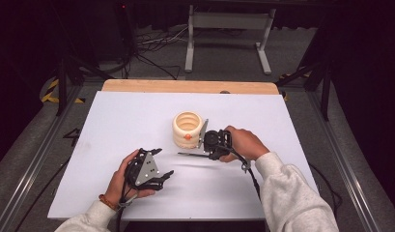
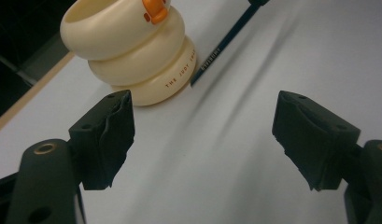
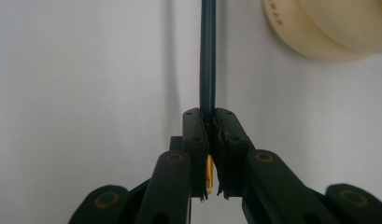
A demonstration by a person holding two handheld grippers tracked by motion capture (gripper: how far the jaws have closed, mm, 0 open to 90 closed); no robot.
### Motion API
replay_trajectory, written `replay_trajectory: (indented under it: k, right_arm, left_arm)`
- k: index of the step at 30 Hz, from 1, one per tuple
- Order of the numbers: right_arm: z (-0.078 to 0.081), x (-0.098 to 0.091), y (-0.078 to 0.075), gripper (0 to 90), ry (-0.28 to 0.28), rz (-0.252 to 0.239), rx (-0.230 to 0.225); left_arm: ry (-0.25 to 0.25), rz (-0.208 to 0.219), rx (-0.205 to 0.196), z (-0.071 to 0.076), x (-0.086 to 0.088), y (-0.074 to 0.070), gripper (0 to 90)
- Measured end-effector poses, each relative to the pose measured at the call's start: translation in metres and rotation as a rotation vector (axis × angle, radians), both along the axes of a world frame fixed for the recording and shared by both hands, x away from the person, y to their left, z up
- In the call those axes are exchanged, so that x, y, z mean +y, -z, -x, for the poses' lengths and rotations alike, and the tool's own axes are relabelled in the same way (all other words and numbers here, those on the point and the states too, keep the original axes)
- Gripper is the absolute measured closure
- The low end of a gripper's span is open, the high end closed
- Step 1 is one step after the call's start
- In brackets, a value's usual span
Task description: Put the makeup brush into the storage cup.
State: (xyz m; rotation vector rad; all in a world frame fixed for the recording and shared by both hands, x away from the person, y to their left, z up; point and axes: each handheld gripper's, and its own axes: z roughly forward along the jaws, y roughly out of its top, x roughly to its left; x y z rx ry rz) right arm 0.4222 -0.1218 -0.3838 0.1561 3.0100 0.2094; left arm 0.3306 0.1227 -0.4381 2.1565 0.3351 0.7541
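— Nearest, lower centre: left gripper (image 1: 162, 163), matte black jaws spread wide, empty. Right?

— Right gripper (image 3: 209, 116) pinched on a slim dark pencil (image 3: 208, 56); tip cut off. Ribbed cream holder (image 1: 188, 128) mid-frame on white table (image 1: 113, 125).

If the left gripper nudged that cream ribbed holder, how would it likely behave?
The holder looks hollow and open-topped, so probably light and likely to slide on the smooth table. Its stacked rounded rings may slip in flat jaws. The wide base suggests little tipping.
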Motion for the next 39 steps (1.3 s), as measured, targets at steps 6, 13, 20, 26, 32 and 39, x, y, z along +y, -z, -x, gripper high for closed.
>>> replay_trajectory:
  k: [6, 13, 20, 26, 32, 39]
  right_arm:
    - [0.011, 0.029, -0.007, 84.0, -0.007, 0.023, -0.004]
    - [0.019, 0.058, -0.008, 84.0, 0.027, 0.032, -0.032]
    - [0.020, 0.077, -0.004, 84.0, 0.093, 0.033, -0.005]
    - [0.023, 0.086, -0.004, 84.0, 0.090, 0.031, 0.001]
    - [0.024, 0.089, -0.005, 84.0, 0.091, 0.030, -0.001]
    - [0.024, 0.093, -0.012, 84.2, 0.097, 0.039, -0.029]
  left_arm:
    - [-0.006, -0.073, -0.119, 0.007, -0.011, 0.001, 34.5]
    - [-0.017, -0.188, -0.208, 0.012, -0.023, 0.005, 51.3]
    - [-0.024, -0.332, -0.298, 0.016, -0.032, 0.011, 66.6]
    - [-0.025, -0.377, -0.306, 0.017, -0.034, 0.013, 78.7]
    - [-0.034, -0.454, -0.301, 0.017, -0.036, 0.013, 89.0]
    - [-0.021, -0.379, -0.252, 0.013, -0.037, 0.020, 66.2]
